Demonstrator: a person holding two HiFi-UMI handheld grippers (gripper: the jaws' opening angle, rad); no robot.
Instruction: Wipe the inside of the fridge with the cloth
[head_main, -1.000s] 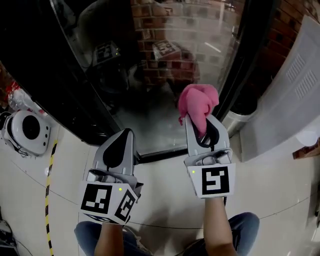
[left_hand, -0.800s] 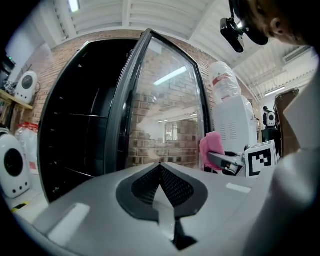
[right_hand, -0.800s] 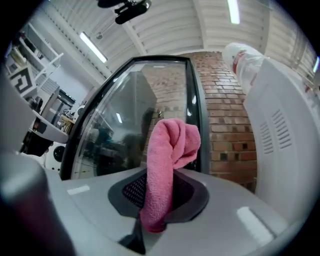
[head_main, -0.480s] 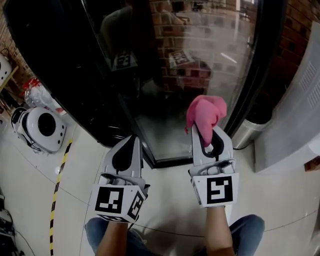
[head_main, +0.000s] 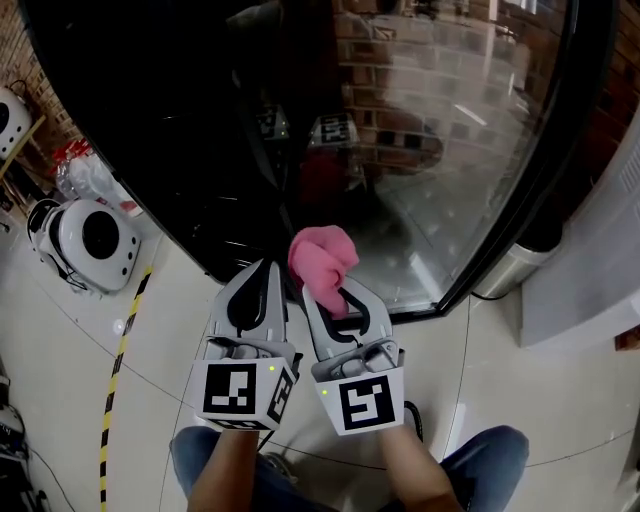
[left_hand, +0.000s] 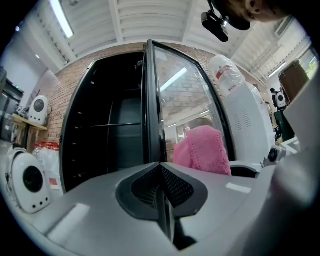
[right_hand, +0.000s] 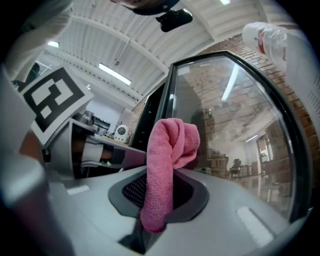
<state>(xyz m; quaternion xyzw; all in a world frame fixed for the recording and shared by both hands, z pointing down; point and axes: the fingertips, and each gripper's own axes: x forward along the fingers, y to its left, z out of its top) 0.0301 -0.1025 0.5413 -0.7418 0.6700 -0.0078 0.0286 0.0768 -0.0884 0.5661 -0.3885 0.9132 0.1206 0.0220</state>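
Note:
A tall black fridge (head_main: 150, 150) stands open in front of me, its glass door (head_main: 440, 130) swung out to the right. Its dark inside with shelves (left_hand: 110, 135) shows in the left gripper view. My right gripper (head_main: 330, 300) is shut on a pink cloth (head_main: 322, 262), which bunches above its jaws (right_hand: 167, 165). My left gripper (head_main: 258, 290) sits just left of it, shut and empty (left_hand: 162, 200). Both grippers are near the bottom edge of the door, side by side and almost touching.
A white round appliance (head_main: 90, 240) and a plastic bag (head_main: 85, 175) sit on the floor to the left. A yellow-black tape line (head_main: 118, 370) runs along the tiles. A white machine (head_main: 600, 250) stands at the right.
The right gripper with the cloth has moved left, from the door's right side to right beside the left gripper. The view has shifted so more of the door's right edge shows.

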